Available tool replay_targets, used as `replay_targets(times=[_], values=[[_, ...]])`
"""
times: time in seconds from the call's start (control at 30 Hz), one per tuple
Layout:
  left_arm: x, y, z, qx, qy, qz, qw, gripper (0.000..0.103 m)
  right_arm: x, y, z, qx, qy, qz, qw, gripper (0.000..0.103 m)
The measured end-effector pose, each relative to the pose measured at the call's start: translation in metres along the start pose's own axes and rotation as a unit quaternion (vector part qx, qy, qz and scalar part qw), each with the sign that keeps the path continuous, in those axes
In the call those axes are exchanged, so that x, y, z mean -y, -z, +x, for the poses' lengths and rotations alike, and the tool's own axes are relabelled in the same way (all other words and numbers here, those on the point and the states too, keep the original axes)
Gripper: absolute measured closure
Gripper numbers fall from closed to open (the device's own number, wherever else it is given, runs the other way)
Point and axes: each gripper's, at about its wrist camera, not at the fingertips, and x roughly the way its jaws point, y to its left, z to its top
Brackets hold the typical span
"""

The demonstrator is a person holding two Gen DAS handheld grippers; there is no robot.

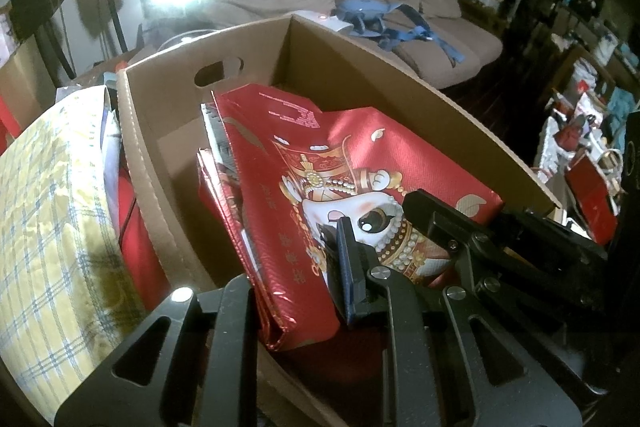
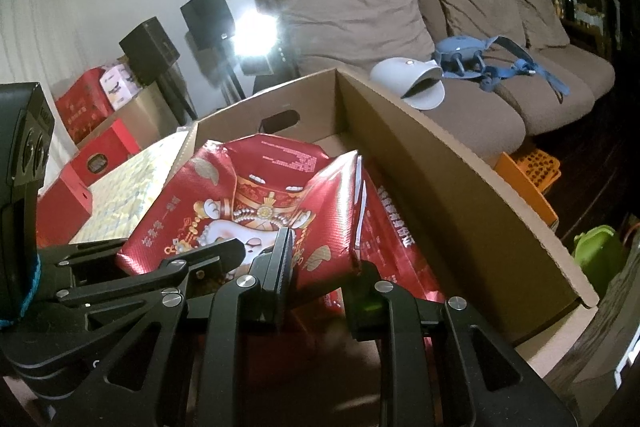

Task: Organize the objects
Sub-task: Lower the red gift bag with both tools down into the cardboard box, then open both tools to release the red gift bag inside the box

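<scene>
Both grippers, left (image 1: 304,267) and right (image 2: 320,267), clamp narrow jaws on the red bag's (image 1: 360,155) near edge, inside the box (image 1: 168,107).

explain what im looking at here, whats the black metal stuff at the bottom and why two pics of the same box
The black metal parts are two hand-held grippers, one in each of a person's hands, each with a fisheye camera looking forward along its fingers. That gives two pictures of one moment: one from the left gripper, one from the right gripper.

Both look into an open cardboard box holding a red gift bag printed with a cartoon figure. Each gripper appears to be pinching an edge of that bag. A yellow plaid cushion lies beside the box. Behind is a brown sofa with a blue strap harness and a white visor-like item on it.
</scene>
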Motion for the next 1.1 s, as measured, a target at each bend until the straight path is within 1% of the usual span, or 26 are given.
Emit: replay_targets(times=[0.17, 0.47, 0.53, 0.63, 0.67, 0.7, 0.73, 0.8, 0.83, 0.9, 0.93, 1.0, 1.1], values=[[0.003, -0.001, 0.001, -0.004, -0.002, 0.004, 1.0000, 0.087, 0.003, 0.000, 0.000, -0.003, -0.003, 0.003, 1.000, 0.080], [0.001, 0.000, 0.000, -0.009, 0.000, -0.005, 0.9999, 0.085, 0.004, -0.001, -0.001, -0.004, -0.006, 0.004, 1.000, 0.080], [0.001, 0.000, 0.000, -0.009, 0.000, -0.006, 0.9999, 0.085, 0.005, -0.001, -0.001, -0.003, -0.006, 0.005, 1.000, 0.080], [-0.002, -0.001, 0.001, -0.013, 0.002, -0.008, 0.9999, 0.081, 0.005, -0.002, -0.001, -0.003, -0.007, 0.006, 1.000, 0.080], [-0.003, -0.001, 0.001, -0.014, 0.002, -0.009, 0.9998, 0.078, 0.005, -0.002, -0.001, -0.003, -0.007, 0.006, 1.000, 0.080], [-0.004, -0.002, 0.000, -0.016, 0.000, -0.012, 0.9998, 0.072, 0.005, -0.002, -0.001, -0.002, -0.008, 0.006, 1.000, 0.080], [-0.008, -0.002, 0.000, -0.016, -0.001, -0.018, 0.9997, 0.069, 0.006, -0.002, -0.002, -0.001, -0.010, 0.009, 1.000, 0.079], [-0.012, -0.002, -0.002, -0.014, 0.000, -0.025, 0.9996, 0.058, 0.008, -0.003, -0.002, 0.001, -0.003, 0.011, 1.000, 0.077], [-0.013, -0.003, -0.004, -0.014, -0.009, -0.028, 0.9995, 0.055, 0.008, -0.003, -0.003, 0.003, 0.004, 0.009, 1.000, 0.076], [-0.011, -0.003, -0.006, -0.013, -0.010, -0.026, 0.9995, 0.050, 0.009, -0.004, -0.003, 0.004, 0.011, 0.010, 1.000, 0.072], [-0.010, -0.003, -0.008, -0.010, -0.017, -0.022, 0.9996, 0.048, 0.009, -0.004, -0.004, 0.006, 0.017, 0.010, 1.000, 0.069], [-0.008, -0.003, -0.013, 0.000, -0.036, -0.015, 0.9992, 0.038, 0.009, -0.004, -0.004, 0.007, 0.022, 0.008, 1.000, 0.069], [-0.010, -0.005, -0.021, 0.013, -0.040, -0.018, 0.9990, 0.036, 0.010, -0.004, -0.004, 0.007, 0.025, 0.008, 1.000, 0.069]])
